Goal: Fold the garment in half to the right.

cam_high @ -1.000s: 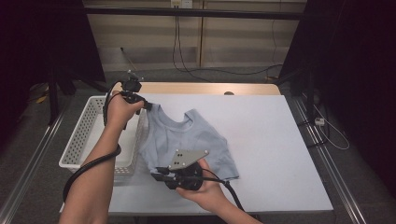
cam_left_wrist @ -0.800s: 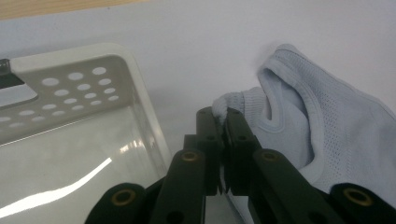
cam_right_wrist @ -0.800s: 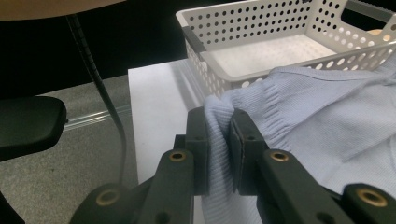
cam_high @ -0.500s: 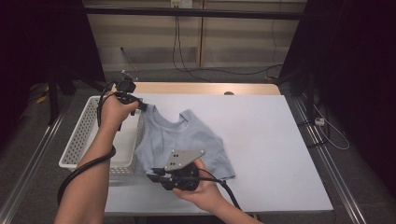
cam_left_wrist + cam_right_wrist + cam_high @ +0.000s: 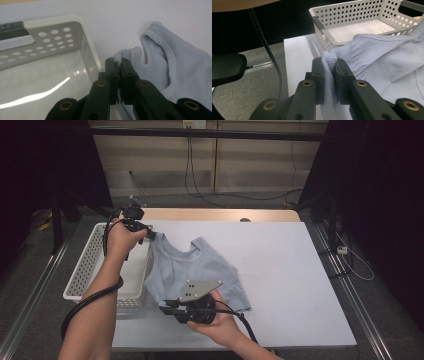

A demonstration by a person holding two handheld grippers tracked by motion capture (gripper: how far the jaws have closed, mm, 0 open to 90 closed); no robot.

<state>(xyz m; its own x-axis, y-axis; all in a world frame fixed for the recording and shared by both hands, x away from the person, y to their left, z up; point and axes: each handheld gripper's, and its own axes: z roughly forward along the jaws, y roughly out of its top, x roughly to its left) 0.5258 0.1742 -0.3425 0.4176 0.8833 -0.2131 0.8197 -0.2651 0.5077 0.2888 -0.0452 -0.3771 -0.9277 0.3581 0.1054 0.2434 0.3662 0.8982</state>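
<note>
A light blue knit vest (image 5: 200, 270) lies spread on the white table, its left side drawn toward a white perforated basket (image 5: 90, 265). My left gripper (image 5: 148, 234) is at the vest's far left shoulder, by the basket's far corner, shut on the shoulder strap (image 5: 125, 53). Near the front edge my right gripper (image 5: 167, 306) is shut on the ribbed hem (image 5: 328, 67) at the vest's near left corner. The vest (image 5: 387, 62) rises from those jaws toward the basket (image 5: 352, 22). In the left gripper view the vest (image 5: 175, 67) lies to the right of the basket's rim (image 5: 62, 27).
The white table top (image 5: 290, 270) stretches right of the vest. A wooden strip (image 5: 220, 214) runs along its far edge. Cables trail from both grippers over the forearms. Dark floor and metal rails flank the table.
Both hands have carried the vest's left edge a little further left, toward the basket. The left gripper has shifted slightly left and back; the right hand has hardly moved.
</note>
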